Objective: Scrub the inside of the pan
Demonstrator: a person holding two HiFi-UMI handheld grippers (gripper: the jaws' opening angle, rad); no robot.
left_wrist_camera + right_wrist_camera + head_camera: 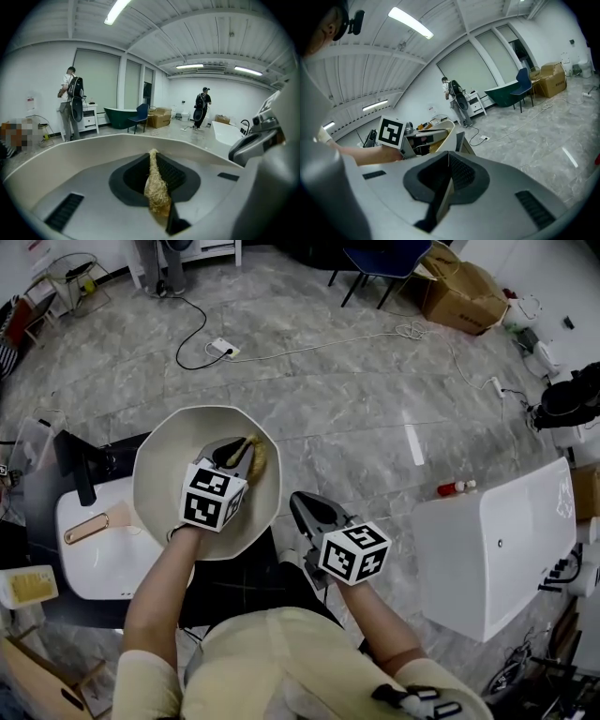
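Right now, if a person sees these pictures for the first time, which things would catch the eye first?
The big cream pan at the left of the head view stands out first, with the left tool inside it, shut on a straw-coloured fibrous scrubber. To the right of the pan, the right tool has its jaws together on nothing. A white tub sits at the far right.

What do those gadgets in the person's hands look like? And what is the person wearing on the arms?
The left gripper and right gripper are alike: a grey plastic body narrowing to two dark, ridged jaws. Each carries a white cube printed with black square markers. The person wears pale yellow short sleeves.
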